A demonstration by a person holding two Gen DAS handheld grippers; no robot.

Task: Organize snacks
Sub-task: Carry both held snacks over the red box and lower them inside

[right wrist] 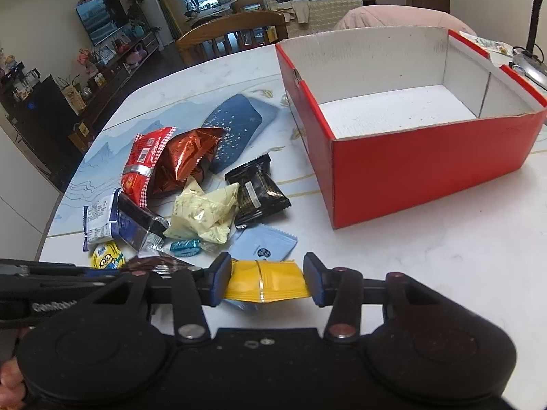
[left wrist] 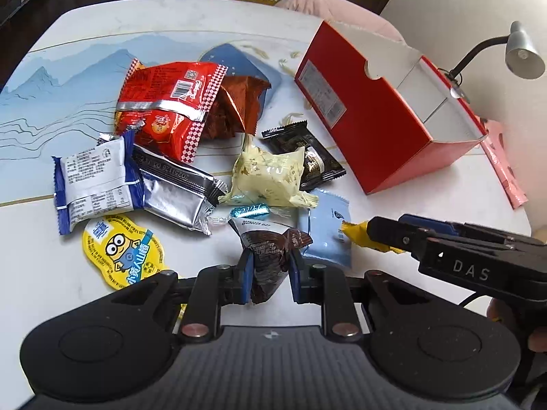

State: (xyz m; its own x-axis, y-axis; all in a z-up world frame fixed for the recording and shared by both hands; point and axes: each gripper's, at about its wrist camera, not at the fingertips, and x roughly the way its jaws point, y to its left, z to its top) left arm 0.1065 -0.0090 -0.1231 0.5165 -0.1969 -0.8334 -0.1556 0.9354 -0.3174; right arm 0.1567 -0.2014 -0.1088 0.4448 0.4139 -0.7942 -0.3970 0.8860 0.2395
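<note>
- Left tool [left wrist: 270,273]: blue pads are pressed tight on a crinkled dark brown foil packet [left wrist: 270,259]; the stamp "20250225" can be read on its upper seal.
- Right tool [right wrist: 266,282]: jaws partly closed, clamped on a smooth yellow packet [right wrist: 265,283] with a thin silver stripe. "DAS" is printed on this tool's black body as seen from the left wrist.
- Remaining snacks are heaped on the pale desk [right wrist: 427,266]: a glossy red bag [left wrist: 164,109] with a barcode and checkered edges, a silver foil packet [left wrist: 177,191] stamped "20251126", a cream wrapper [left wrist: 270,177], and a yellow die-cut packet [left wrist: 123,249] showing a goggled cartoon figure.
- A red cardboard box [right wrist: 427,174], white inside, stands open just right of the heap.
</note>
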